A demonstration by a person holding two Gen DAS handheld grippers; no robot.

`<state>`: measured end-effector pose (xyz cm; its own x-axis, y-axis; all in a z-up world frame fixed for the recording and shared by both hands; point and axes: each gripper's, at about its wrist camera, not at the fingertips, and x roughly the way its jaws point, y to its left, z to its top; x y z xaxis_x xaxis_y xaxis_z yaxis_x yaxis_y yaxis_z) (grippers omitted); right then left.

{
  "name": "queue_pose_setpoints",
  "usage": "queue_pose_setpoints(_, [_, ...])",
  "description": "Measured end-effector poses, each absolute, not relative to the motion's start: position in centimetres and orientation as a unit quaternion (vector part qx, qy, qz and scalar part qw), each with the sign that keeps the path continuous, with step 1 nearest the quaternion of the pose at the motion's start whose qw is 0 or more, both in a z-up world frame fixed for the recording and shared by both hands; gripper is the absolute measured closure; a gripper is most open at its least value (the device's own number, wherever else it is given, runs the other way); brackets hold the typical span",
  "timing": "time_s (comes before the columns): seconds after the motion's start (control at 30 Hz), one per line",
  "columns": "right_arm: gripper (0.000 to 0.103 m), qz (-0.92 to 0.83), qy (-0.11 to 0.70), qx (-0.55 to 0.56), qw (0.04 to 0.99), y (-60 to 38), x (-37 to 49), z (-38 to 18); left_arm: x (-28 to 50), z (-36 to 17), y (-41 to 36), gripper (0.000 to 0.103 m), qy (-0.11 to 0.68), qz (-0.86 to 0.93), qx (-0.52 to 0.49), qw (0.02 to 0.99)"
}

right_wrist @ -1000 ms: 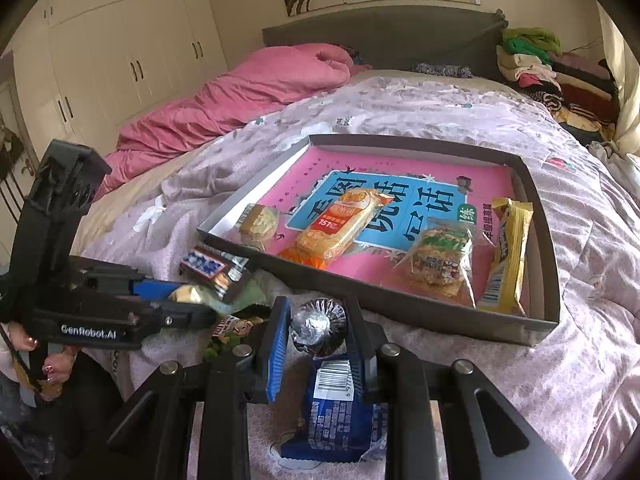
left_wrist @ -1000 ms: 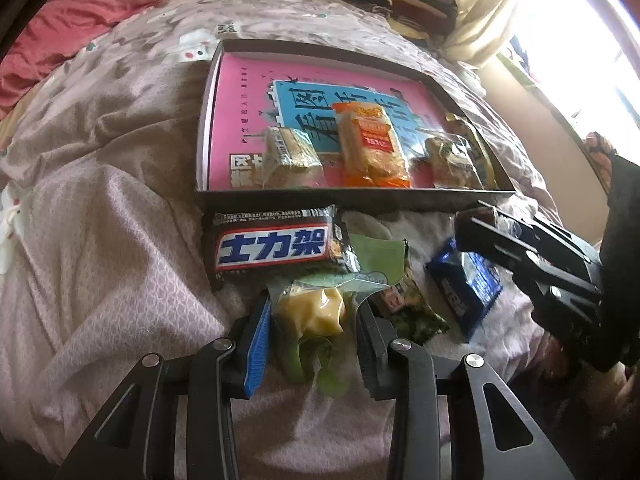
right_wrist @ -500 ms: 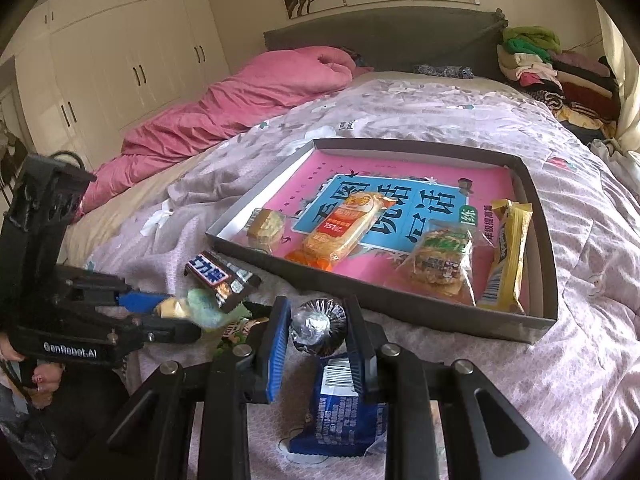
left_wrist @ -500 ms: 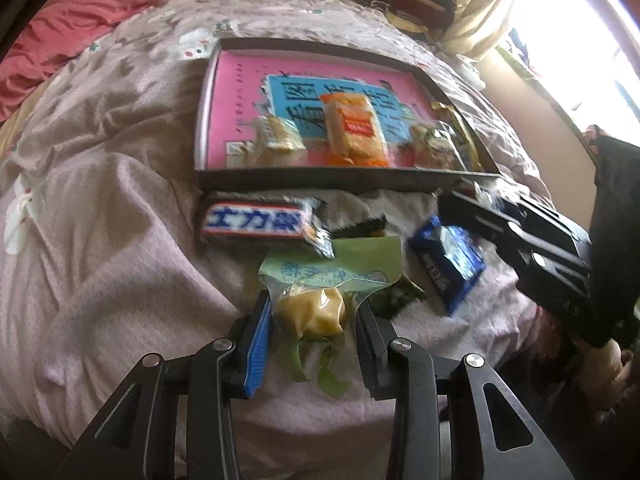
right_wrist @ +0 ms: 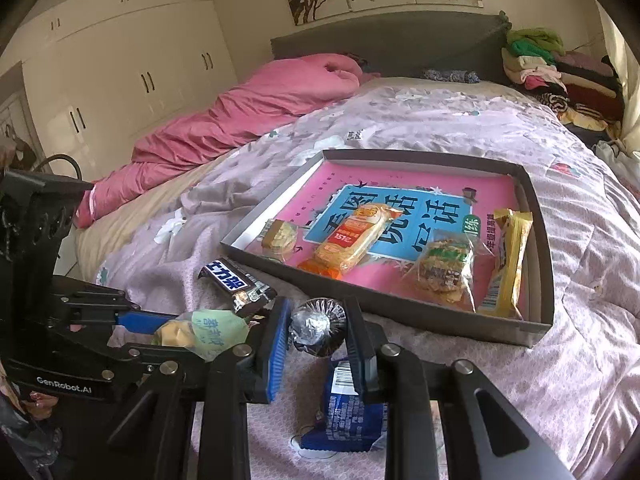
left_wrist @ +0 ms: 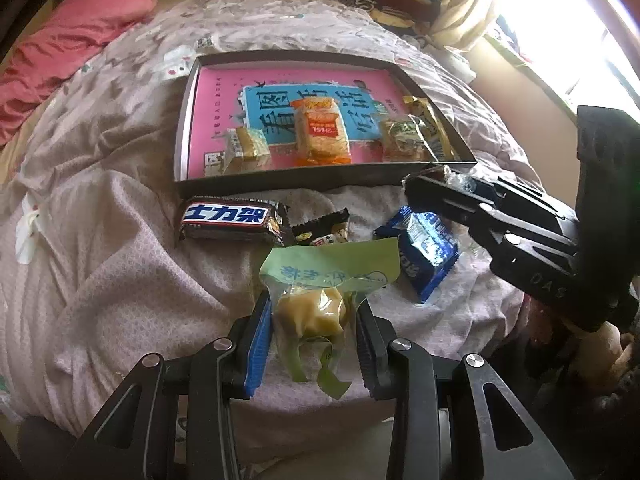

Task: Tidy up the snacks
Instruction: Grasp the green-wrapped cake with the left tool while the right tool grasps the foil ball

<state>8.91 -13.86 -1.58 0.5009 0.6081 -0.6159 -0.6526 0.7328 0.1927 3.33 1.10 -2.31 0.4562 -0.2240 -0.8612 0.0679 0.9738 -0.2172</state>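
My left gripper [left_wrist: 310, 316] is shut on a pastry in a green-topped clear wrapper [left_wrist: 316, 304], held above the bedspread; the right wrist view shows that same green-wrapped pastry [right_wrist: 200, 332] at lower left. Between the pads of my right gripper [right_wrist: 318, 326] sits a round foil-wrapped snack [right_wrist: 318, 326], gripped tight. A grey shallow box [right_wrist: 400, 312] with a pink and blue picture inside lies on the bed and holds several wrapped snacks. In front of it lie a dark chocolate bar [left_wrist: 232, 220], a small dark packet [left_wrist: 324, 232] and a blue packet [left_wrist: 424, 252].
A person's hand [left_wrist: 600, 344] grips the right tool at the right edge. A pink duvet [right_wrist: 240, 116] lies bunched on the bed's far left. Folded clothes [right_wrist: 552, 68] are stacked at the headboard corner. White wardrobes [right_wrist: 120, 60] line the left wall.
My left gripper has risen and drawn back with the green-wrapped pastry, so the box and loose snacks look farther off. The right gripper has kept still with the foil snack.
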Motion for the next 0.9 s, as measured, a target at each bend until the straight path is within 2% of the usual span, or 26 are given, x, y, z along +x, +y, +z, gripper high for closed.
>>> queue_pose_setpoints(0.9, [0.076, 0.361, 0.318, 0.000, 0.877, -15.7, 8.2, 0.2, 3.5, 1.5, 0.8, 0.064, 0.480, -0.067, -0.076, 0.871])
